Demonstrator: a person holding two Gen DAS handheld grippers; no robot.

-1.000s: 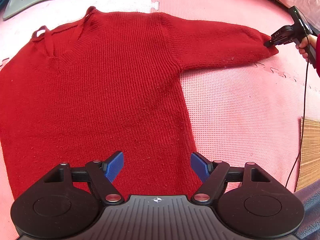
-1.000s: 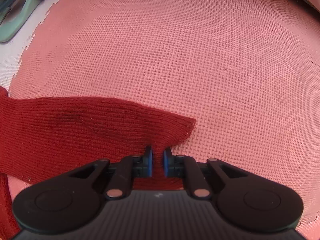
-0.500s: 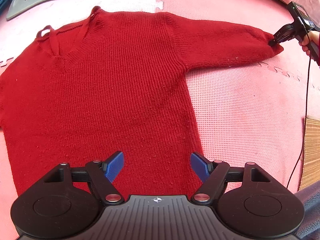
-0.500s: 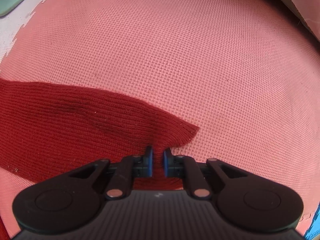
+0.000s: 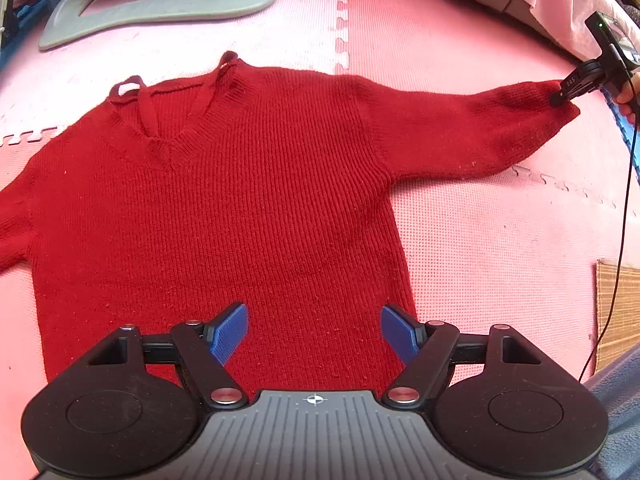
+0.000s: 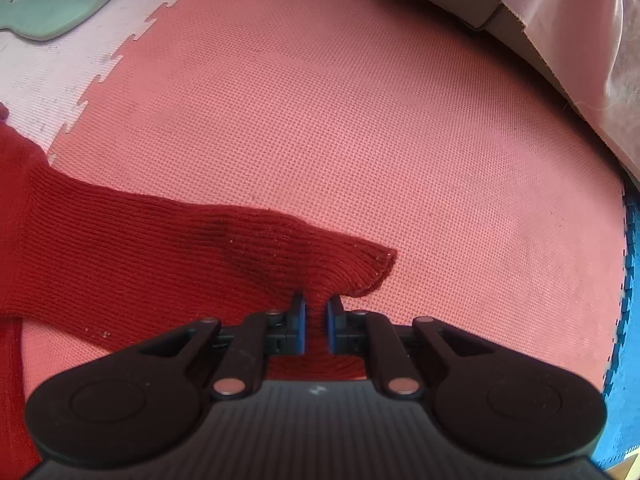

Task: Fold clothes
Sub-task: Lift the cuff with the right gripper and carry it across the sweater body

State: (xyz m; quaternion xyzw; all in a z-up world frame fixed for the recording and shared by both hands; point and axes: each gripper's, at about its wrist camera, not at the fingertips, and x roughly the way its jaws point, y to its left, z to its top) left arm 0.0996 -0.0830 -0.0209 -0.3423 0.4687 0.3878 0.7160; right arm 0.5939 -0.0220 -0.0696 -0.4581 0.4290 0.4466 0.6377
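A red knitted V-neck sweater lies flat on the pink foam mat, its neck away from me. My left gripper hovers open above the sweater's hem with nothing between its blue pads. The sweater's right sleeve stretches out to the right, its cuff lifted. My right gripper is shut on that cuff. In the right wrist view the sleeve runs in from the left and its cuff end is pinched between the right gripper pads. A hand holds the right gripper's handle at the far right edge.
A grey-green plastic frame lies at the top left of the mat. Pink cloth over a box borders the top right. A blue mat tile and a woven mat lie to the right. A black cable hangs from the right gripper.
Both grippers have risen, so more floor shows. The right gripper has lifted the cuff off the mat and the sleeve now slopes upward. The left gripper stays open.
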